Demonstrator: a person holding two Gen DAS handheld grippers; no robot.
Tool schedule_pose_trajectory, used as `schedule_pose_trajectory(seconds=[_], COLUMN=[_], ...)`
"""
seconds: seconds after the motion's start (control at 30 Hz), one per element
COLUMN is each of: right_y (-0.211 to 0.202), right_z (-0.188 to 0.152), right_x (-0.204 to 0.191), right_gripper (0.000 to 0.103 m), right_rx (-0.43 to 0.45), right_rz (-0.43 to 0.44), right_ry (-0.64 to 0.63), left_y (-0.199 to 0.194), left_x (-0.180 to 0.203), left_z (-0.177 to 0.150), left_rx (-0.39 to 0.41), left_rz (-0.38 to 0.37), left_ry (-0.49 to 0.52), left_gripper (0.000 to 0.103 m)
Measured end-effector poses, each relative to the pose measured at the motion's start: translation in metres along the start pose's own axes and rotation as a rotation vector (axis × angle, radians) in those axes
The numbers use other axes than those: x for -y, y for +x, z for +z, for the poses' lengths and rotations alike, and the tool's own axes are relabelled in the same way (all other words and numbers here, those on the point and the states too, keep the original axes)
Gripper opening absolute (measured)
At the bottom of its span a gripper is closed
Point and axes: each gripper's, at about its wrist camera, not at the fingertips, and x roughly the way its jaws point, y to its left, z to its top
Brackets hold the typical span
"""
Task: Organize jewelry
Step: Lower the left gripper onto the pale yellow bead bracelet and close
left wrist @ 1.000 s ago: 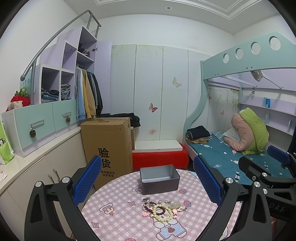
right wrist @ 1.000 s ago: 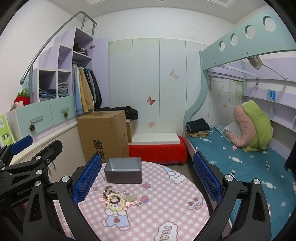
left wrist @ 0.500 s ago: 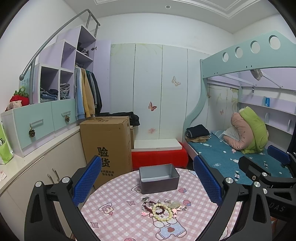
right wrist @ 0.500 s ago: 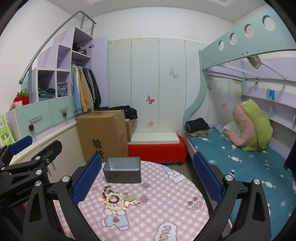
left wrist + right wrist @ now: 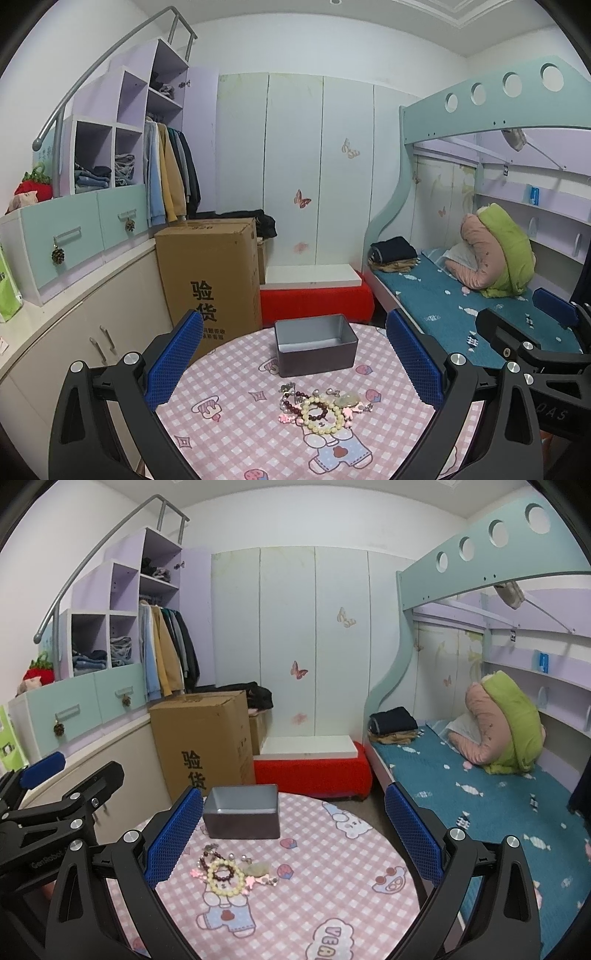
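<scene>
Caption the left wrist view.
Open left tongs hover over a jewelry pile and empty metal tin.

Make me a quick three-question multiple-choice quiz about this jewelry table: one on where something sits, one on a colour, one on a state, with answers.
1. Where does the jewelry pile lie relative to the tin?
A. inside it
B. on the tablecloth, in front of it
C. on the bed

2. What colour is the tablecloth?
A. pink and white check
B. plain green
C. black

3. How is the left gripper?
A. shut on a bracelet
B. shut on the tin
C. open, holding nothing

Answers:
1 B, the beads and charms rest on the cloth on the near side of the tin, which looks empty.
2 A, the check with cartoon prints shows in both views.
3 C, its blue pads stand wide apart with nothing between them; the right gripper is open as well.
</scene>
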Motion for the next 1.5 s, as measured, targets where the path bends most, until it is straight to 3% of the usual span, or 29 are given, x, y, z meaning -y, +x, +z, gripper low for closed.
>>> schedule_pose_trajectory(seconds=[0.23, 0.5, 0.73, 0.97, 1.27, 1.3, 1.33, 1.4, 1.5], right_y=[0.019, 0.053, 0.098, 0.142, 0.172, 0.175, 0.176, 0.179, 0.184], right_z=[-0.004, -0.018, -0.047, -0.09, -0.117, -0.119, -0.12, -0.122, -0.124], right_x=[0.003, 0.009, 0.015, 0.024, 0.033, 0.033, 0.033, 0.031, 0.028], right_gripper=[0.096, 0.096, 0.096, 0.096, 0.096, 0.096, 0.096, 0.096, 0.096], right_rx=[-0.044, -0.124, -0.245, -0.387, -0.468, -0.475, -0.479, -0.488, -0.495], right_rz=[0.006, -0.007, -0.02, -0.026, -0.009, -0.004, -0.001, 0.007, 0.021], right_ry=[0.011, 0.025, 0.027, 0.029, 0.036, 0.037, 0.037, 0.034, 0.029], left_y=[0.024, 0.061, 0.11, 0.158, 0.193, 0.196, 0.198, 0.2, 0.198], left_x=[-0.004, -0.026, -0.036, -0.02, -0.011, -0.012, -0.013, -0.017, -0.021], left_z=[-0.007, -0.021, -0.063, -0.12, -0.147, -0.149, -0.152, -0.153, -0.152], left_rx=[-0.086, -0.185, -0.371, -0.547, -0.643, -0.649, -0.66, -0.674, -0.683], left_rz=[-0.01, 0.033, 0.033, 0.062, 0.099, 0.105, 0.104, 0.087, 0.071], left_ry=[-0.01, -0.042, -0.088, -0.037, -0.017, -0.014, -0.014, -0.05, -0.043], left_gripper=[0.096, 0.096, 0.096, 0.096, 0.09, 0.084, 0.067, 0.053, 0.041])
